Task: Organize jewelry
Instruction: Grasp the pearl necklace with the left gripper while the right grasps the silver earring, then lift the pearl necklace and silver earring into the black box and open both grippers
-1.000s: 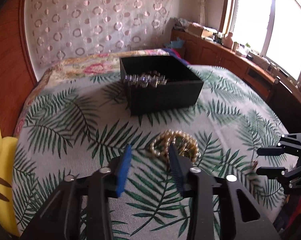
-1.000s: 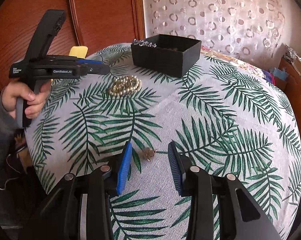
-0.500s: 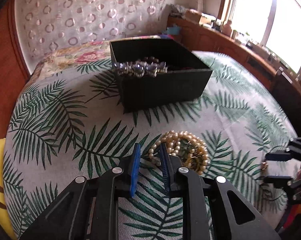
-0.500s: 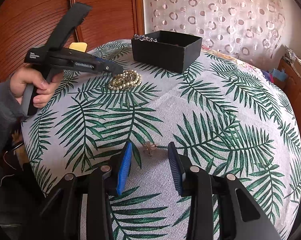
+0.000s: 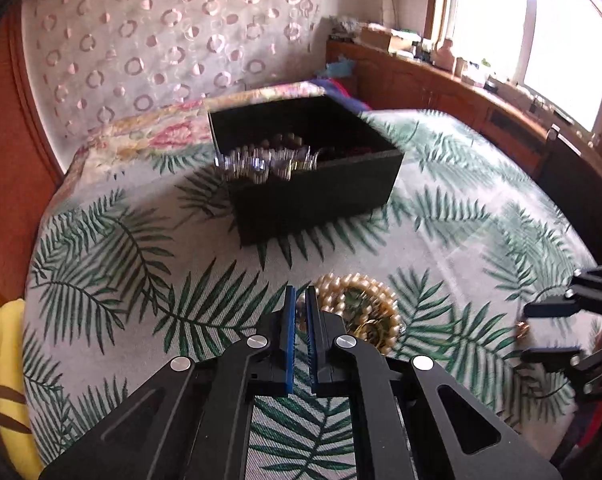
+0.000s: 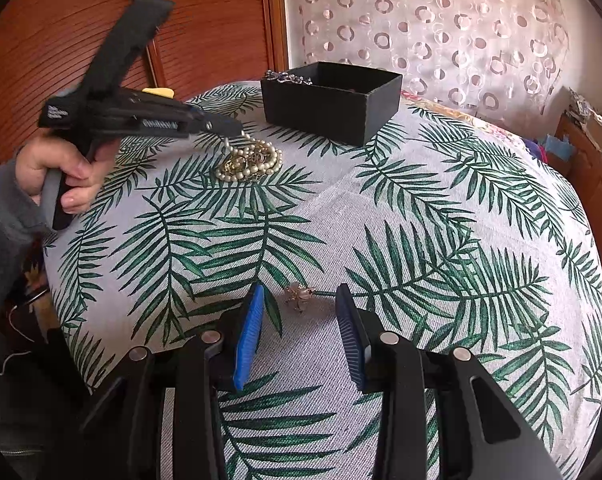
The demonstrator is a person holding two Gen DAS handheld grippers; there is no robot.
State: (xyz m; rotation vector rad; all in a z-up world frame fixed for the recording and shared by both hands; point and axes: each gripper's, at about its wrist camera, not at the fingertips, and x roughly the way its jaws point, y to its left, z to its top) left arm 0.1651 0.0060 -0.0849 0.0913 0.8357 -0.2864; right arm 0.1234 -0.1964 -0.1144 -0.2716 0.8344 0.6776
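left tongs (image 5: 299,306): mine, just closed, pinching pearl necklace (image 5: 357,308) strand, lower centre
right tongs (image 6: 299,312): spread, idle around brooch (image 6: 298,295)
next: lift slowly, clear loops, carry to black box (image 5: 301,176)

Pearls (image 5: 357,304) smeared w/ motion blur, near side hidden behind left claw (image 5: 299,300). Box (image 5: 309,168) also blurred; contents too murky to ID. Brooch (image 6: 299,294) too small for detail. Right claw (image 5: 549,332) cut off at frame edge. Sleeve (image 6: 5,216) runs out of frame.
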